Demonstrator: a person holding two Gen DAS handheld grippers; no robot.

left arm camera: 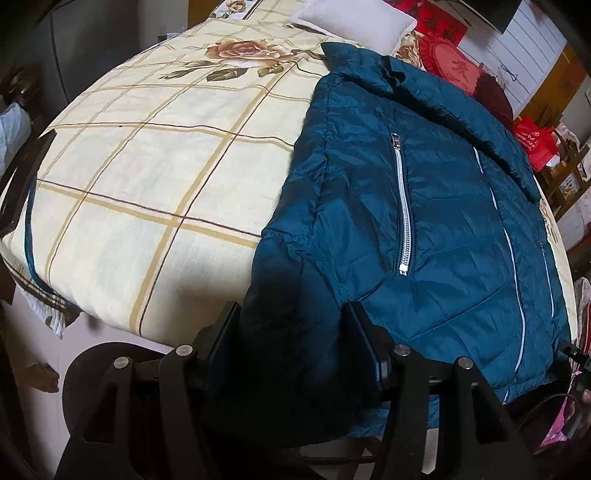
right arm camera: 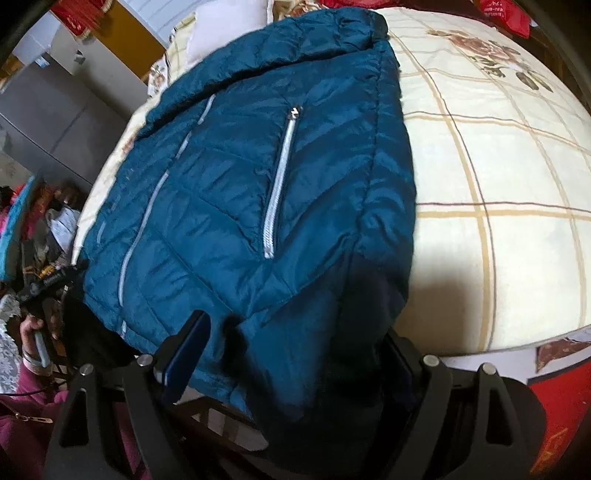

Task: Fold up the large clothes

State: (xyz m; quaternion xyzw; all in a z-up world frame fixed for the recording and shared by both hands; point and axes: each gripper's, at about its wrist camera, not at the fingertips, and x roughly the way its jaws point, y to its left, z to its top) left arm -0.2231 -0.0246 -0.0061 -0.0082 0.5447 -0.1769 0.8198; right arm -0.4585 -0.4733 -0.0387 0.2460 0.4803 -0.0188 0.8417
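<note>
A teal quilted jacket (left arm camera: 424, 206) lies front up on a bed, with silver pocket zips and a collar at the far end. It also shows in the right wrist view (right arm camera: 258, 184). My left gripper (left arm camera: 291, 321) is at the jacket's near hem, its fingers wide apart with the dark hem fabric between them. My right gripper (right arm camera: 295, 339) is at the other end of the same hem, fingers also spread with fabric bunched between them. The hem hangs over the bed's near edge.
The bed (left arm camera: 155, 166) has a cream checked sheet with rose prints. A white pillow (left arm camera: 354, 22) and red cushions (left arm camera: 454, 66) lie at its head. Cluttered furniture and a red bag (left arm camera: 535, 140) stand beside the bed. A person's hand (right arm camera: 33, 332) shows at left.
</note>
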